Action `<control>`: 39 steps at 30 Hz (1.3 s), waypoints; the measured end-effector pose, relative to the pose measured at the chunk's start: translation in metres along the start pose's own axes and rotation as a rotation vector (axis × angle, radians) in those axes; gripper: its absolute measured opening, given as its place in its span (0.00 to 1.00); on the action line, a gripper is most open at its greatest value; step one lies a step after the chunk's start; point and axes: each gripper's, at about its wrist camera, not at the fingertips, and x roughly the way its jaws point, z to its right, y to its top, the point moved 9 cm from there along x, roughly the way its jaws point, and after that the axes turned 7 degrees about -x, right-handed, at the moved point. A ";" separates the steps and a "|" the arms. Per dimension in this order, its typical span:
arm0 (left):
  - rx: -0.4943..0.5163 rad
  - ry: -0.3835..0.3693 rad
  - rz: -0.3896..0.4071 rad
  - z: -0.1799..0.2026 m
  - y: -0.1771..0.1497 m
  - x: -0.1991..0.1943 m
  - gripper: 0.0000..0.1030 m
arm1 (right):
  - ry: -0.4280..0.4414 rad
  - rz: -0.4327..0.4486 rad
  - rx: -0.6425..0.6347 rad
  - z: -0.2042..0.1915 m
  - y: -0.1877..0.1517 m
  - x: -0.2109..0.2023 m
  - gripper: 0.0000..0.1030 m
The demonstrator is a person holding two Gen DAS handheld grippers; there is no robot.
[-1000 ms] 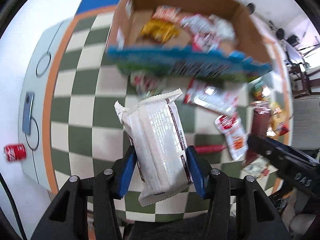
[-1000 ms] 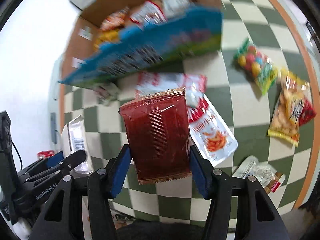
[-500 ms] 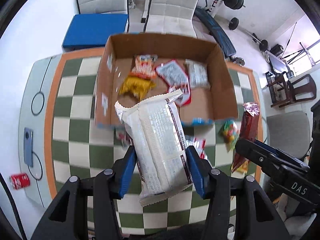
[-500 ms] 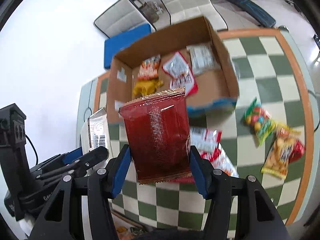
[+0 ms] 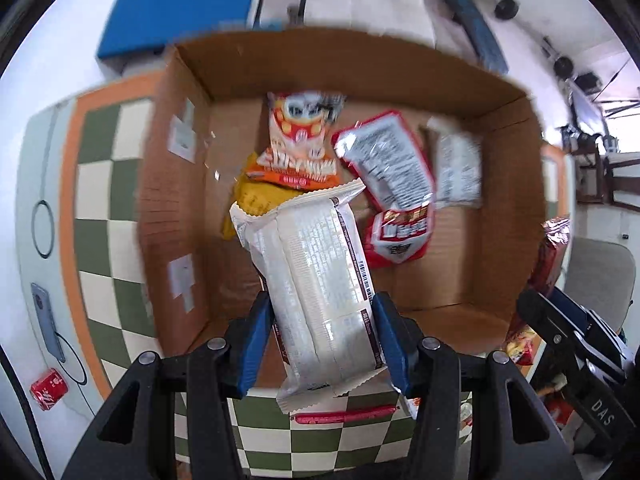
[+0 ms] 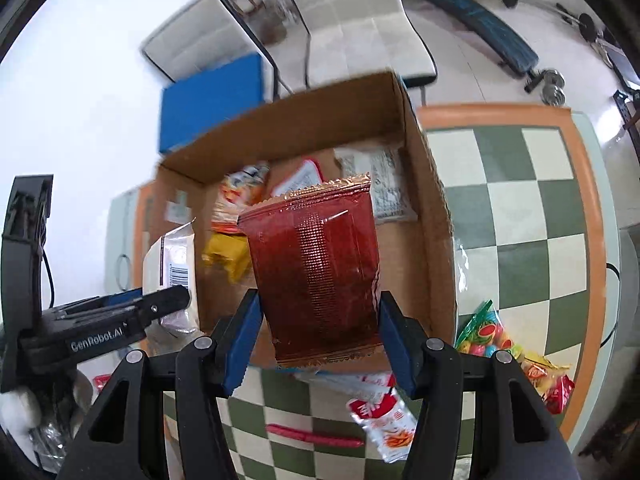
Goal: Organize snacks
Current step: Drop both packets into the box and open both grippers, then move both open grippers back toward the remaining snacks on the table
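Note:
My left gripper [image 5: 322, 338] is shut on a white snack packet [image 5: 316, 288] and hangs over the open cardboard box [image 5: 180, 216]. Inside the box lie an orange packet [image 5: 302, 148], a yellow packet [image 5: 256, 200], a red-and-white packet [image 5: 394, 184] and a pale packet [image 5: 458, 172]. My right gripper [image 6: 320, 336] is shut on a dark red foil packet [image 6: 316, 276], held above the near edge of the same cardboard box [image 6: 432, 248]. The left gripper with its white packet [image 6: 172, 264] shows at the left of the right wrist view.
The box stands on a green-and-white checked tablecloth [image 6: 520, 208]. Loose snacks lie on it: a colourful candy bag [image 6: 486, 334], a red-and-white sachet [image 6: 380, 416], a thin red stick [image 6: 312, 436]. A red can [image 5: 50, 388] and a phone [image 5: 46, 320] sit off the cloth's left edge. Chairs stand behind the table.
Both grippers have carried their packets from over the loose snacks on the cloth toward the box, which now fills the view beneath them. Neither grip has changed.

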 end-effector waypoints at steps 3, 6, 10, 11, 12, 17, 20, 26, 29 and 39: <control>-0.004 0.019 -0.067 -0.005 0.003 0.026 0.47 | -0.025 -0.057 0.006 0.010 0.002 0.026 0.59; -0.005 0.029 -0.101 -0.009 0.004 0.039 0.47 | -0.041 -0.096 0.014 0.020 0.002 0.044 0.59; -0.024 0.038 -0.113 -0.012 0.004 0.041 0.48 | -0.036 -0.142 0.032 0.027 0.000 0.058 0.61; -0.027 0.031 -0.112 -0.012 0.003 0.041 0.48 | -0.038 -0.149 0.037 0.029 -0.001 0.060 0.61; -0.034 0.024 -0.110 -0.012 0.004 0.039 0.48 | -0.042 -0.152 0.040 0.031 0.000 0.061 0.63; -0.039 0.009 -0.073 -0.012 0.006 0.023 0.71 | -0.059 -0.164 0.042 0.032 0.000 0.061 0.81; -0.023 0.024 -0.035 -0.010 0.004 0.010 0.80 | -0.073 -0.155 0.031 0.028 0.002 0.057 0.82; -0.005 0.018 0.037 -0.002 0.000 -0.016 0.81 | -0.085 -0.110 -0.014 0.017 0.002 0.040 0.89; 0.008 0.018 0.075 0.001 -0.003 -0.029 0.81 | -0.083 -0.063 -0.055 0.007 0.001 0.027 0.90; 0.169 0.078 0.343 0.020 -0.087 -0.084 0.81 | 0.000 0.008 -0.025 0.003 -0.053 -0.019 0.90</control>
